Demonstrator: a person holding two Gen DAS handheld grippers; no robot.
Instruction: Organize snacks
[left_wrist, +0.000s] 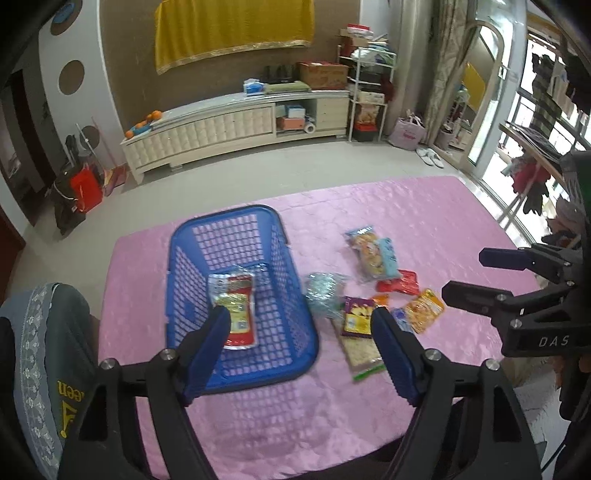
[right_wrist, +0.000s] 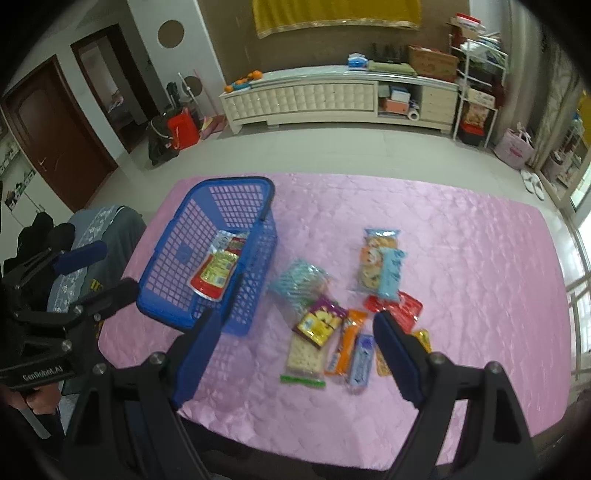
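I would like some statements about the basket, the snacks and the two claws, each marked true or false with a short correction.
1. The blue basket holds one red and yellow packet. True.
2. The left claw is shut on a snack. False: its jaws stand apart with nothing held.
3. Most snacks lie on the pink cloth, outside the basket. True.
4. The purple packet is inside the basket. False: it lies on the cloth, partly over the cracker pack.
5. The right claw is open and empty. True.
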